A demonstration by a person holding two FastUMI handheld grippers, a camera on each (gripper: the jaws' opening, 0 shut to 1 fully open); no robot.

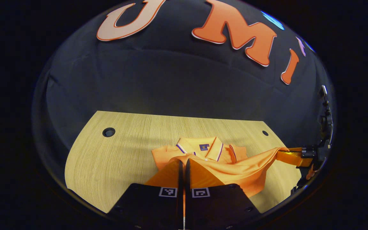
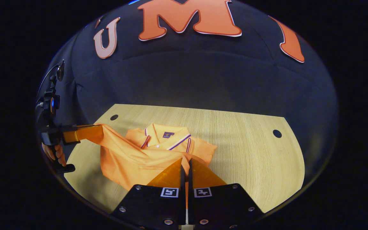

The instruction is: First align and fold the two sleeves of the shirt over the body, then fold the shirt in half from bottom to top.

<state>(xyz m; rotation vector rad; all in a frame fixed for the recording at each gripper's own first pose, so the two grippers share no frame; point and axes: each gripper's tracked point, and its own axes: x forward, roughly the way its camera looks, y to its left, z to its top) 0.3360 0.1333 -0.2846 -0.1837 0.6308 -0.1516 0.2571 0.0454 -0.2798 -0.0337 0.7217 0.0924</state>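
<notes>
Shirt [image 1: 222,169] lay mid-table [image 2: 251,150], collar at the far side, hem lifted between both grippers.

I had the left gripper [image 1: 184,164] and right gripper [image 2: 185,169] each pinched shut on a hem corner. I judged uneven pulling could skew the fold or slip the cloth. Bare table was open on my right and beyond the collar.

Legible text: none I can read. The shirt [image 1: 222,172] carries a small dark label [image 1: 204,147] inside its collar, too small to make out. My grippers bear square coded markers [image 2: 169,192] below it, patterns, not words.
</notes>
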